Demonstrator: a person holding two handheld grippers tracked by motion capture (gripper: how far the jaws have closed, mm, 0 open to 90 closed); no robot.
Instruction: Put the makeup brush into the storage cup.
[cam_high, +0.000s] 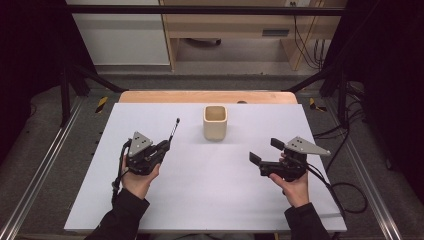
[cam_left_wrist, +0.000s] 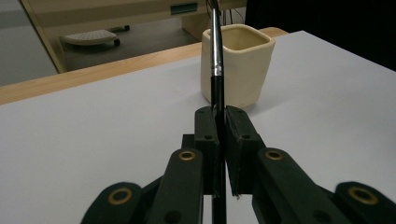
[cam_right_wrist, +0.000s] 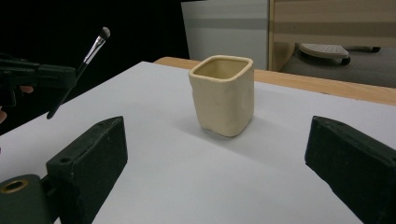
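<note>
Two claws, left (cam_left_wrist: 217, 122) clamped on unlabelled brush (cam_left_wrist: 215, 42), right (cam_right_wrist: 224, 154) apart near plain cup (cam_right_wrist: 224, 95).

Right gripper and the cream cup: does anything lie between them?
No. In the right gripper view, bare white table runs from the open right gripper to the cream cup.

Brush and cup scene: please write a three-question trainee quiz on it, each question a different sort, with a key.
1. True or false: the left claw is shut on the brush.
2. Which way do the bristles point? A) up and away from the claw B) down at the table
3. Fill in: the right claw stands ____ with nothing between its jaws.

Key:
1. True
2. A
3. Open; the cream cup stands ahead of it, upright.
</note>
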